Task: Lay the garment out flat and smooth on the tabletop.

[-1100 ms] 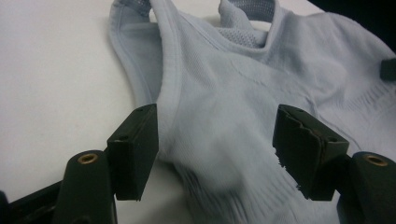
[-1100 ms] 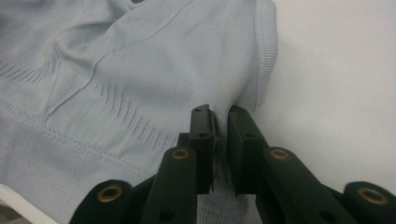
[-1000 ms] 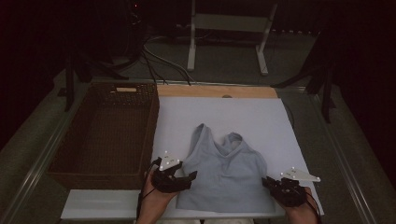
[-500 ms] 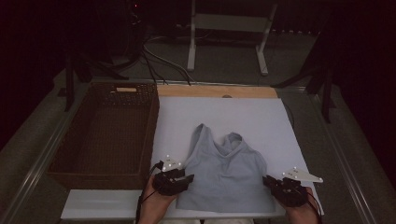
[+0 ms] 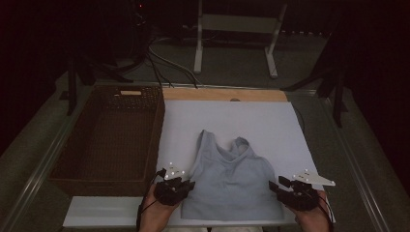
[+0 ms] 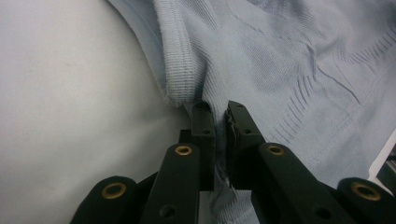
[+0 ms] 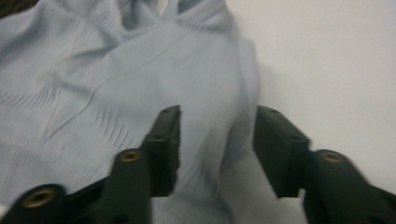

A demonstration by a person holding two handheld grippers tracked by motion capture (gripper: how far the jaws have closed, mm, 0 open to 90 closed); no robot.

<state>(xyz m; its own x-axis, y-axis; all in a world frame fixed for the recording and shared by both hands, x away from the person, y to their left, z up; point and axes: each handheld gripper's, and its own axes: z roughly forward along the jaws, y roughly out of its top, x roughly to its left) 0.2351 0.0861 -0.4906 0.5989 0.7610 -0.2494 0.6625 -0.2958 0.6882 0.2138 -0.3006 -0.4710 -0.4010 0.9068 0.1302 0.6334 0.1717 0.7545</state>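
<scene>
Pale blue tank top (image 5: 231,181) lies flat on the white sheet (image 5: 251,118) covering the tabletop (image 5: 222,94), straps toward the far side, hem toward you at the near edge.

Your left tongs (image 5: 186,186) sit at the top's near-left edge. In the left gripper view the jaws are clenched on a fold of the tank top (image 6: 280,79) just below the ribbed armhole band, fabric pinched between the two pads with almost no gap; left tongs (image 6: 219,121) grasping the cloth.

Your right tongs (image 5: 274,186) sit at the top's near-right edge. In the right gripper view the jaws stand well apart, released, straddling the side edge of the tank top (image 7: 140,79); one jaw is over the cloth, the other over the bare white sheet (image 7: 336,60). Right tongs (image 7: 217,123) hold nothing; whether the pads touch the fabric, cannot tell.

Brown wicker basket (image 5: 111,104) stands left of the sheet, just beside it, well apart from the top.
</scene>
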